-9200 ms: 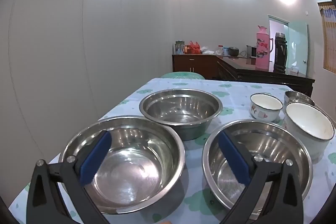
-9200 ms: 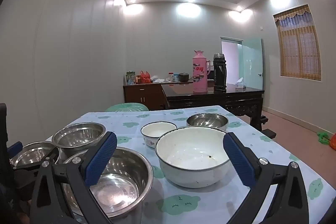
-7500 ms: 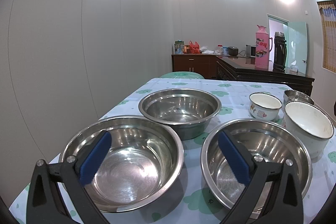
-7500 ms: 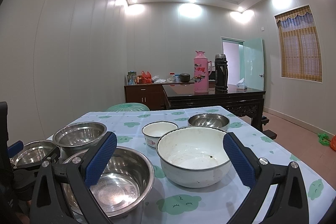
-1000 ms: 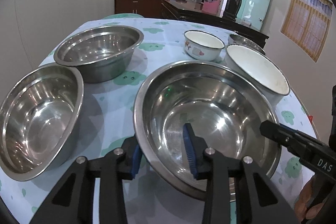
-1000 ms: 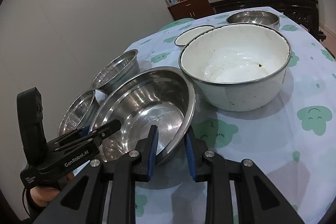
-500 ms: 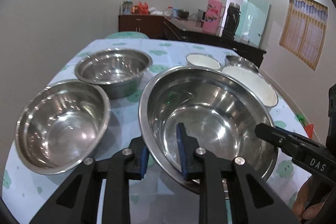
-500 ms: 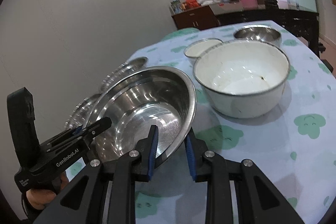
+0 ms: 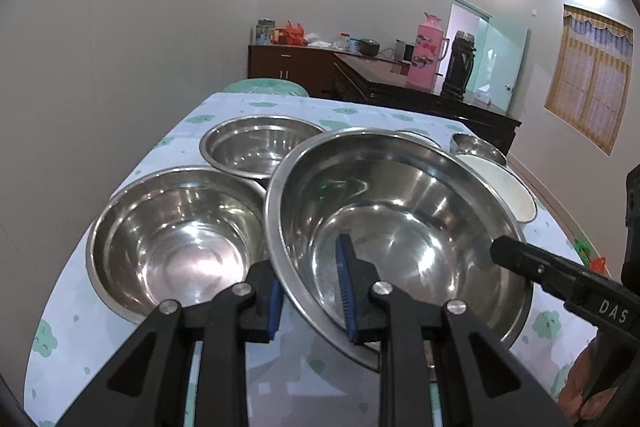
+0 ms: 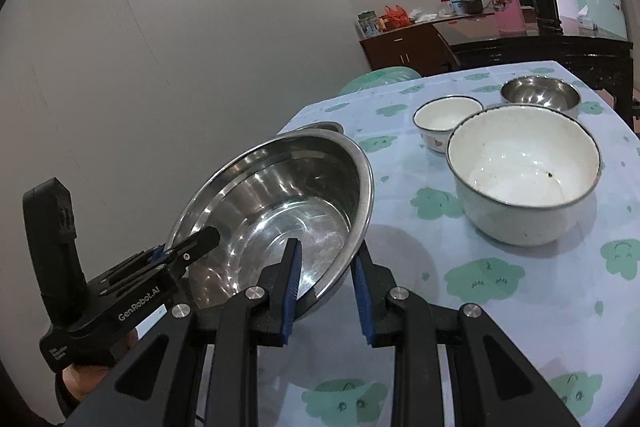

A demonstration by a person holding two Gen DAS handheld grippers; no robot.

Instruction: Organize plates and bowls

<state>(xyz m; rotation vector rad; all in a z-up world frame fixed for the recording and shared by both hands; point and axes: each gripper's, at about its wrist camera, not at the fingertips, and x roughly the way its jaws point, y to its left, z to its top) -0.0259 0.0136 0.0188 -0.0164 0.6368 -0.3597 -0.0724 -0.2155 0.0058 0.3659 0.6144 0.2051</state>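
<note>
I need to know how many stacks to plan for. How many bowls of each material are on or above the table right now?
Stainless steel bowls: 4 (held large bowl, left steel bowl, far steel bowl, small steel bowl)
White enamel bowls: 2 (large white bowl, small white bowl)
Total: 6

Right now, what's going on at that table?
A person is lifting a big steel bowl with both grippers. The left gripper is clamped on its near rim and the right gripper is clamped on the opposite rim. The bowl is off the table, tilted, beside another steel bowl on its left. A third steel bowl, a large white bowl, a small white bowl and a small steel bowl sit untouched.
</note>
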